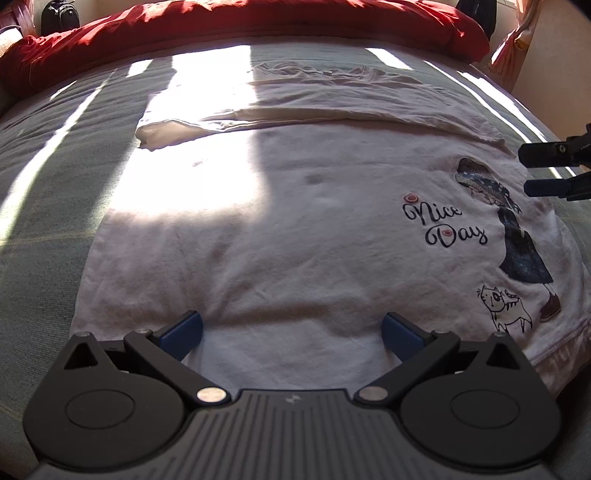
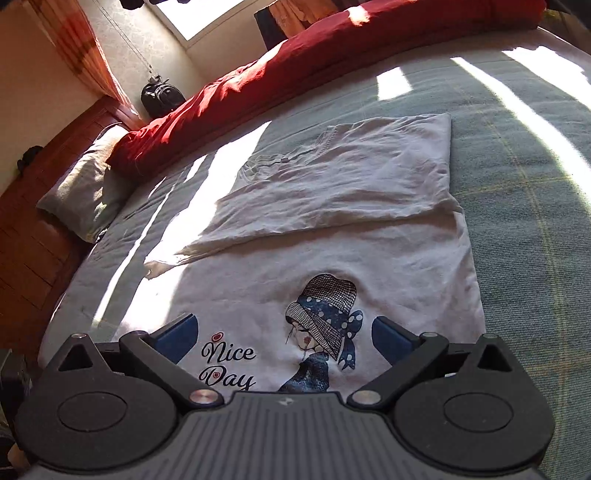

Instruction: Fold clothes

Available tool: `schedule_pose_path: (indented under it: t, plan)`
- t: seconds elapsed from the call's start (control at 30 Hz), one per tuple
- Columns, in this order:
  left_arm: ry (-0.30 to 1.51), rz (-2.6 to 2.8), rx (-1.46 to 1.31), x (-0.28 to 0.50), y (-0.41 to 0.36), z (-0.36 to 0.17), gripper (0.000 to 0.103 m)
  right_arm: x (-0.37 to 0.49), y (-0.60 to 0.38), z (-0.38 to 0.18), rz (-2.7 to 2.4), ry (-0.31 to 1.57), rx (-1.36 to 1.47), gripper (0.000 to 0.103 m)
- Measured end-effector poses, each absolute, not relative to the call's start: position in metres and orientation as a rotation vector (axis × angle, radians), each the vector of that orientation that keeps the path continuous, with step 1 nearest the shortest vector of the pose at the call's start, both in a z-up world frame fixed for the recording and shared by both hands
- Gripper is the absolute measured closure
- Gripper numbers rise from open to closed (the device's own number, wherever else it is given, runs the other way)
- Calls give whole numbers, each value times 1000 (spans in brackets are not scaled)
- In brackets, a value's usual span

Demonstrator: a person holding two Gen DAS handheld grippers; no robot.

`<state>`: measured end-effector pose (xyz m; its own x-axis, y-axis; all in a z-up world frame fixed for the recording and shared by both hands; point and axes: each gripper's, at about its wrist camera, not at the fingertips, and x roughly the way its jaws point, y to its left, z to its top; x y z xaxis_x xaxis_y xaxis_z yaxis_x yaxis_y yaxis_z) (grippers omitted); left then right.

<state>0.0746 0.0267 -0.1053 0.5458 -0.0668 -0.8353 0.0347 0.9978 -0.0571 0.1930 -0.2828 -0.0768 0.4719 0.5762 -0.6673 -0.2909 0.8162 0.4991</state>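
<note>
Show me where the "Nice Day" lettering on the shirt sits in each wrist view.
Left wrist: "Nice Day" lettering sits right of centre, on the shirt, left of the printed girl.
Right wrist: lettering sits low and left of centre, between the open fingers of the right hand-held gripper.
Shared landmark: the red duvet along the bed's far edge.

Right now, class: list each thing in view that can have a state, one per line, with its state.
White T-shirt: flat on the bed, far part folded over, print facing up.
Left gripper: open, over the shirt's near edge, holding nothing.
Right gripper: open, above the print, holding nothing.
Red duvet: bunched along the bed's far side.
</note>
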Motion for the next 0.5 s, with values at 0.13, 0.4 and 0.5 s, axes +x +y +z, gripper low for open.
schedule_pose_path:
  t: [0.13,0.4,0.5]
  plan:
    - [985,-71,-26,74,27,-106,0,211,-292,-90,454,961,236,3]
    - [977,-72,-32,74,28,-107,0,221,-294,-69,509,966,242,4]
    - [987,-78,-43,76,30,-106,0,221,-273,-71,615,989,251,3]
